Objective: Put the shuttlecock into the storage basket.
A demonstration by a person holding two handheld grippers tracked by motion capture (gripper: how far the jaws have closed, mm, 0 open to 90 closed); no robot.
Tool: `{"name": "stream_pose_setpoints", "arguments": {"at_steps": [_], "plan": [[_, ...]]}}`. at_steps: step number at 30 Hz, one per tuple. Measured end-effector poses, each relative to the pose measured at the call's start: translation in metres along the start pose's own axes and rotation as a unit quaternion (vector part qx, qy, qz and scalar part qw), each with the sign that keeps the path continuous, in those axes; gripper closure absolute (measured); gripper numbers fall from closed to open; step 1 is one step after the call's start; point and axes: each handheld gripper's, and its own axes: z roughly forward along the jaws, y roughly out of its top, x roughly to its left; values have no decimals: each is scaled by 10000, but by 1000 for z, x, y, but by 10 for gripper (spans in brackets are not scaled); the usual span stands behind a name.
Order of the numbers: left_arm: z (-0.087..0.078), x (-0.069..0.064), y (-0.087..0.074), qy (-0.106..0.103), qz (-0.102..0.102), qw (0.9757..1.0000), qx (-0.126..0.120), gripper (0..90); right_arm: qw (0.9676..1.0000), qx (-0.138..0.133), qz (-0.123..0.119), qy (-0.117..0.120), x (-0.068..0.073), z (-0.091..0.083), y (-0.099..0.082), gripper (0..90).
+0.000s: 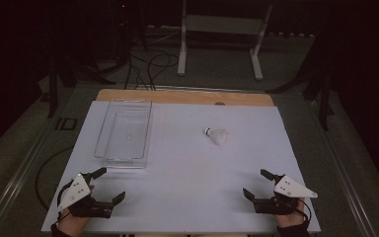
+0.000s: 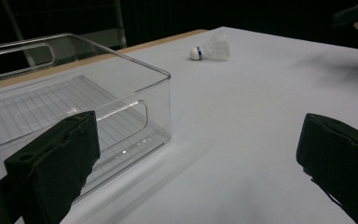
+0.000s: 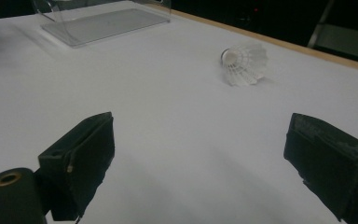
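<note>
A white shuttlecock (image 1: 216,135) lies on its side on the white table (image 1: 187,173), right of centre; it also appears as the shuttlecock (image 2: 211,48) and shuttlecock (image 3: 244,63) in the gripper views. A clear plastic bin (image 1: 125,132) stands empty at the left; the bin (image 2: 70,107) is just ahead of my left jaws. My left gripper (image 1: 109,185) rests open near the front left corner, just below the bin. My right gripper (image 1: 258,183) is open near the front right, well short of the shuttlecock. Nothing is between either pair of jaws.
A wooden strip (image 1: 185,97) edges the far side of the table. Beyond it are cables (image 1: 148,66) on the floor and a white metal stand (image 1: 222,34). The surroundings are dark.
</note>
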Motion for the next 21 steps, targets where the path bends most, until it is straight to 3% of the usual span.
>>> {"name": "stream_pose_setpoints", "arguments": {"at_steps": [5,13,21], "plan": [[-1,-1,1,36,45,9999,-86,1,10000,34,52,56,-1,1,-1,87],[-1,-2,0,-67,16,10000,-61,1,9999,103,-81,41,3,3,0,87],[0,-3,0,-91,18,9999,-89,1,9999,-101,6,125,5,1,2,87]]}}
